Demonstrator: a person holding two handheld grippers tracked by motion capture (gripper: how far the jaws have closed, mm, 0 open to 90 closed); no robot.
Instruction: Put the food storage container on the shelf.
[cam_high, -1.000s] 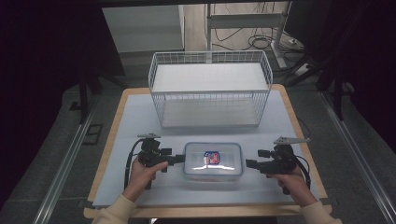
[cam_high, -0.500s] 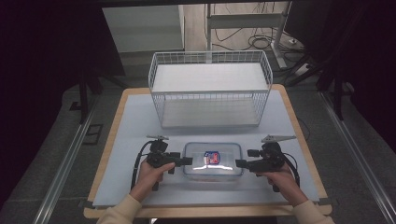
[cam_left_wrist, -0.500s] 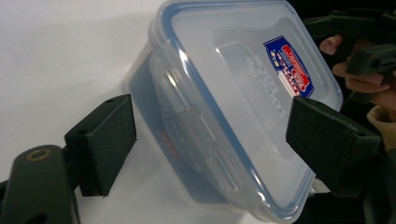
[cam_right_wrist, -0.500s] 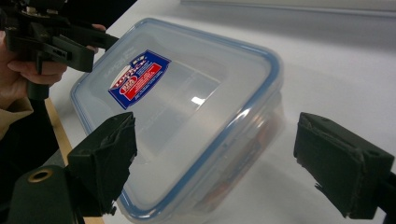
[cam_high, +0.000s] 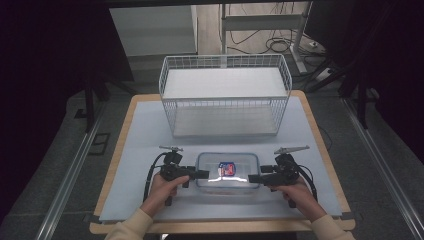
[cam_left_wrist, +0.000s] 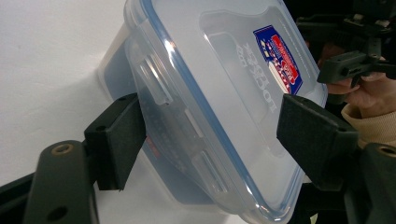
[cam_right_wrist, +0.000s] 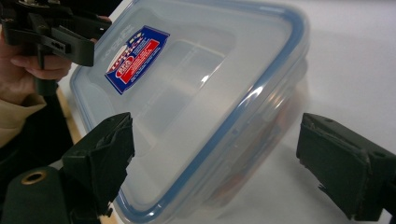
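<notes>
**Both grippers at the ends of the lidded container, jaws straddling, no clear grip**

Container (cam_high: 228, 170): clear plastic box, blue-seal lid with a red-and-blue label (cam_high: 227, 168), lid on. It sits flat on the pale mat (cam_high: 140, 130) at the near middle of the table, in front of the white wire basket (cam_high: 225, 95) and well apart from it.

Left gripper (cam_high: 201, 174): held level in the person's left hand (cam_high: 162, 192), pointing at the container's left end. In the left gripper view the 2 jaws stand wide, 1 on each side of that end with its side latch (cam_left_wrist: 154, 88) between them. These jaws have just been closing in on the container. The lower-left pad (cam_left_wrist: 116, 140) sits against or just beside the box wall; the other pad (cam_left_wrist: 317, 133) overlaps the lid in the frame, contact cannot be told.

Right gripper (cam_high: 254, 178): held level in the right hand (cam_high: 300, 192), pointing at the container's right end. In the right gripper view the jaws are wide; the right-hand pad (cam_right_wrist: 345, 168) is clearly apart from the box, the other pad (cam_right_wrist: 100, 158) is just beside the lid edge.
</notes>
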